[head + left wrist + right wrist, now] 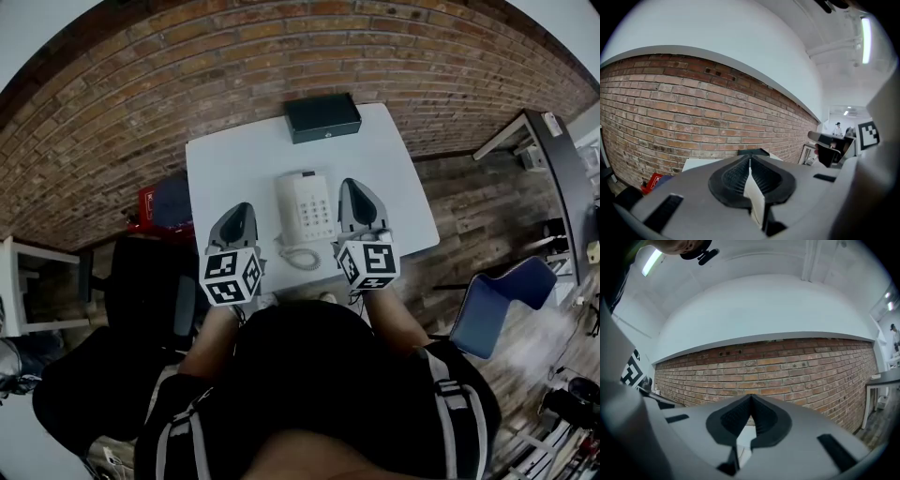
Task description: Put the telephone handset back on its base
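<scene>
Telephone handset (284, 204) lies along the left side of its base (315, 208) and looks seated, though it's too small for me to confirm. Coiled cord (300, 255) hangs off the base's near end, close to the table's near edge. The phone sits mid-table (234, 159), with bare top to its left, to its right, and beyond it up to the black box (323, 117), which sits at the far edge.

My left gripper (241, 208) is just beside the phone on the left, over bare table, apart from it. In its own view the jaws are pressed together with nothing between them (750, 163). My right gripper (350, 185) flanks the base on the right, not touching. Its jaws are also pressed together and empty (751, 398).

Brick wall (141, 75) runs behind the far edge. A blue chair (502, 300) stands well off the table's right corner.
</scene>
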A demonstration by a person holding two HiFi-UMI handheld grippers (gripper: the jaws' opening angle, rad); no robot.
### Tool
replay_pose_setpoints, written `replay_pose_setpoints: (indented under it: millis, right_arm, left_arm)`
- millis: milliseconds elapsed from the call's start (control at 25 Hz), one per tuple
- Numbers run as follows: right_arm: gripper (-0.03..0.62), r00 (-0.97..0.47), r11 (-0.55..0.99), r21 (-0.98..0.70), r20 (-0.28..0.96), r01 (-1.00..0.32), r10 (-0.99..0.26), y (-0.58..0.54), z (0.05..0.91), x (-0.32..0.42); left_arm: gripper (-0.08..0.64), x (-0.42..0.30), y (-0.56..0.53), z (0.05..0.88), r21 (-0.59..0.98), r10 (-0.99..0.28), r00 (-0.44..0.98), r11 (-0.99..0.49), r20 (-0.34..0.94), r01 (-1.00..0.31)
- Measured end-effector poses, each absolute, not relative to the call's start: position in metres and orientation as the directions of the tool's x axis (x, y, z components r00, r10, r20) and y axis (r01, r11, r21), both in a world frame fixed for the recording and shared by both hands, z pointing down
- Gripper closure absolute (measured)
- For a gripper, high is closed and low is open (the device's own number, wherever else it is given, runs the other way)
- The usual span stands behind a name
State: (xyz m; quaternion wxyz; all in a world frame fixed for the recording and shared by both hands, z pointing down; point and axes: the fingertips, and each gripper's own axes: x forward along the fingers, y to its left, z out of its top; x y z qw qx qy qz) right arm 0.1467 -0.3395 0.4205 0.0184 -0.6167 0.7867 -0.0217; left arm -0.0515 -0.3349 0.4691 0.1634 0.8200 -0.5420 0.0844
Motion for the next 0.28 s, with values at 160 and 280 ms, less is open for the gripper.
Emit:
replay_pose_setpoints:
  millis: [160, 280]
  right_arm:
    - [0.594, -0.256, 0.255, -0.051, 0.018, -0.966, -0.966, -0.3405, 0.426, 0.1393]
    - [0.594, -0.268, 0.266, -0.054, 0.031, -0.963, -0.963, -0.3404, 0.4293, 0.1351]
  left_arm:
    - [0.548, -0.055, -0.3351, 0.4701, 0.177, -0.863, 0.391, -0.352, 0.32, -0.919]
    - [0.548, -0.0554, -0.3348, 0.4704, 0.178, -0.862, 0.392, -0.351, 0.322, -0.919]
